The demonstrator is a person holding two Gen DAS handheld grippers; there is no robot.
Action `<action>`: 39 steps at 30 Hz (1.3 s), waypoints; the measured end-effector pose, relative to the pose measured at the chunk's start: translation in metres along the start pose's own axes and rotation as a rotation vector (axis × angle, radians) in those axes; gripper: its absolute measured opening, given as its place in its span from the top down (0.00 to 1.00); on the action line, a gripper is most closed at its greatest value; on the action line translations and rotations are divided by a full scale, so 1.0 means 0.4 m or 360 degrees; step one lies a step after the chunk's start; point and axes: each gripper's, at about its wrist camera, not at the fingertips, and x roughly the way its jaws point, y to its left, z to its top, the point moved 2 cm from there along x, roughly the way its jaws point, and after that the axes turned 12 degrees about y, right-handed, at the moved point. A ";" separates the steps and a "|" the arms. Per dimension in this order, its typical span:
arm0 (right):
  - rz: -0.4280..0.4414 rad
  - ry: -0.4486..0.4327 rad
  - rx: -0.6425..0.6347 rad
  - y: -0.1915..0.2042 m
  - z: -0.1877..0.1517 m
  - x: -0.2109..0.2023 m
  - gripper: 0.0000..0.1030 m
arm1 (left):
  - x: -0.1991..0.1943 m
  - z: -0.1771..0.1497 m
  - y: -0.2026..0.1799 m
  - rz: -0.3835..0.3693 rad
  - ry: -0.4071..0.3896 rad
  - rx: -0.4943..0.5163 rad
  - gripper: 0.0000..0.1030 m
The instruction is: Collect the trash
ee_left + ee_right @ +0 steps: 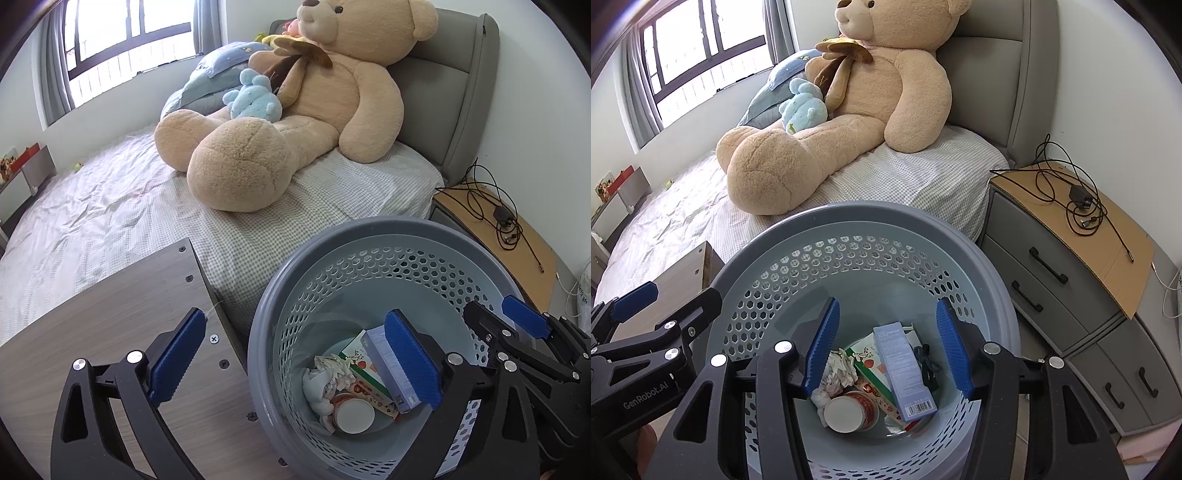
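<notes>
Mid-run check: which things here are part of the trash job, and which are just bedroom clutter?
Job:
- grey perforated plastic bin
- blue rectangular carton inside it
- crumpled white paper inside
- round paper cup inside
- left claw and right claw, both open, empty

Clutter:
- big tan plush bear
- small blue plush toy
- black cable with adapter on the nightstand

Left gripper (295, 358) gapes wide; right gripper (888, 347) likewise.
</notes>
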 end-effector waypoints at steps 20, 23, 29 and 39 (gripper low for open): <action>0.0000 0.0000 -0.0001 0.002 0.000 0.000 0.48 | 0.007 -0.002 0.006 0.0017 0.0018 -0.0017 0.06; -0.0001 0.0000 -0.0002 0.003 -0.001 0.000 0.48 | 0.009 -0.003 0.008 0.0016 0.0030 -0.0027 0.06; -0.0002 0.0000 -0.0002 0.004 -0.001 0.000 0.48 | 0.010 -0.002 0.013 0.0015 0.0035 -0.0049 0.06; -0.0003 -0.0001 -0.0002 0.006 -0.002 -0.001 0.48 | -0.001 -0.002 0.010 0.0034 0.0001 -0.0044 0.06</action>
